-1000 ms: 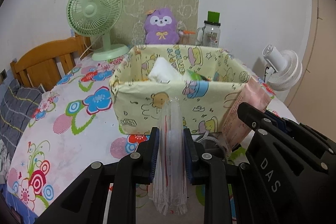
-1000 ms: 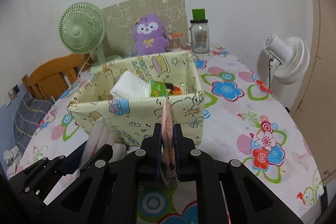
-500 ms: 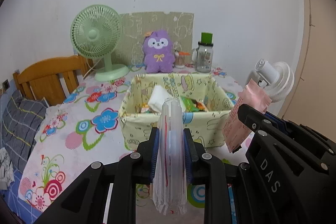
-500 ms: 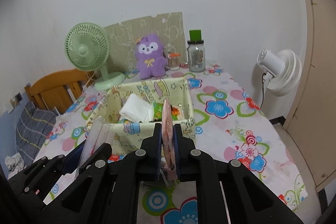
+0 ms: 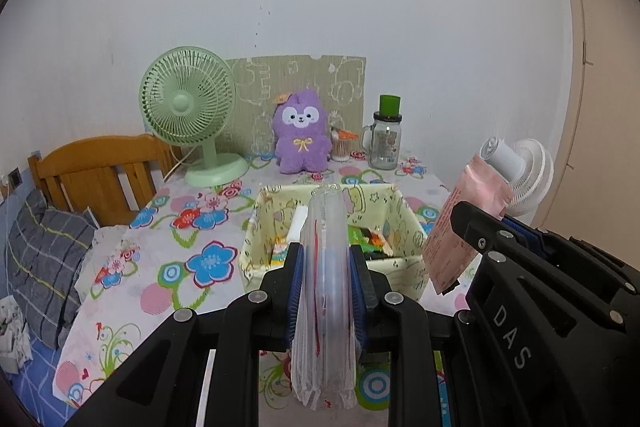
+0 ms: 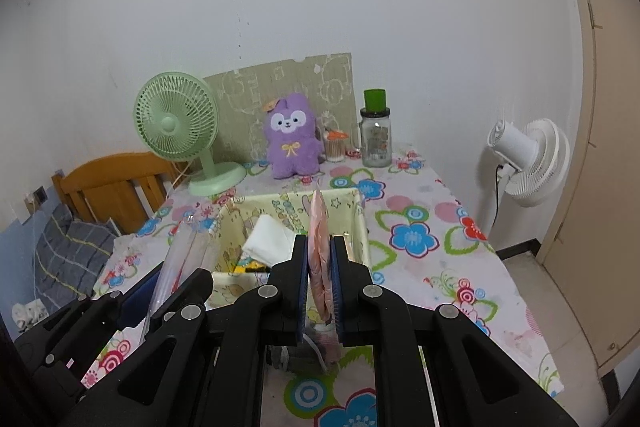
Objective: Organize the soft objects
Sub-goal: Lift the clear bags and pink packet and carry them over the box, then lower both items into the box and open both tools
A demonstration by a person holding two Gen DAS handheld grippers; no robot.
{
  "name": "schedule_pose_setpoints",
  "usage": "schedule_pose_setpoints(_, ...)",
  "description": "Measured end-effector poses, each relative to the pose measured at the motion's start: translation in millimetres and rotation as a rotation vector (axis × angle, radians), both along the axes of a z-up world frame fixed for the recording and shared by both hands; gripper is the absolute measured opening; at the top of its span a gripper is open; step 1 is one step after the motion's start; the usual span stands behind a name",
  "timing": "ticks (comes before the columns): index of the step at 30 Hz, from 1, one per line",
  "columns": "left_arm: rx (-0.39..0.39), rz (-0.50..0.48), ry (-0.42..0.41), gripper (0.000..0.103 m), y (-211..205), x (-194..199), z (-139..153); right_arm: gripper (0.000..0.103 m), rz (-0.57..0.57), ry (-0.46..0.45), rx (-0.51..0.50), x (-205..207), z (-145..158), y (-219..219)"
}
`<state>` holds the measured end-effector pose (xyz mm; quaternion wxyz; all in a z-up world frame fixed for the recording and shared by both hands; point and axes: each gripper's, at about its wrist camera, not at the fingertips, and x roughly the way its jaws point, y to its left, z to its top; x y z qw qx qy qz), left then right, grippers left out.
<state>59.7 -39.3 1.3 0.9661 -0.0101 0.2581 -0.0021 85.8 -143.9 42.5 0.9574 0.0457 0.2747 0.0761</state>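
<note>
My left gripper [image 5: 325,259] is shut on a clear plastic pouch [image 5: 325,307] with red lines, held upright high above the table. My right gripper [image 6: 319,259] is shut on a pink packet [image 6: 319,247], which also shows in the left wrist view [image 5: 460,227]. Below and ahead stands a yellow cartoon-print fabric basket [image 5: 256,251], also in the right wrist view [image 6: 360,227]. It holds a white folded cloth [image 6: 268,239] and small colourful packets [image 5: 368,239]. The clear pouch shows at the left in the right wrist view [image 6: 180,259].
A flowered tablecloth [image 6: 412,239] covers the table. At the back stand a green fan [image 5: 188,115], a purple plush [image 5: 302,131], a jar with a green lid [image 5: 386,139] and a cardboard panel. A white fan [image 6: 528,163] stands at the right, a wooden chair [image 5: 100,175] at the left.
Both grippers have risen and pulled back from the basket, each still holding its item. The basket now looks smaller and lower, and I see into it from above.
</note>
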Motion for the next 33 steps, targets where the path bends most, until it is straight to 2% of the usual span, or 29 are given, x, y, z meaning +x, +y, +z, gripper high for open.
schedule_pose_setpoints(17,0.008,0.002,-0.019,0.021,4,33,15,0.013,0.013,-0.011,-0.006,39,12,7)
schedule_pose_setpoints(33,-0.003,0.002,0.037,0.021,10,95,2,0.014,0.024,0.043,0.012,101,-5,15)
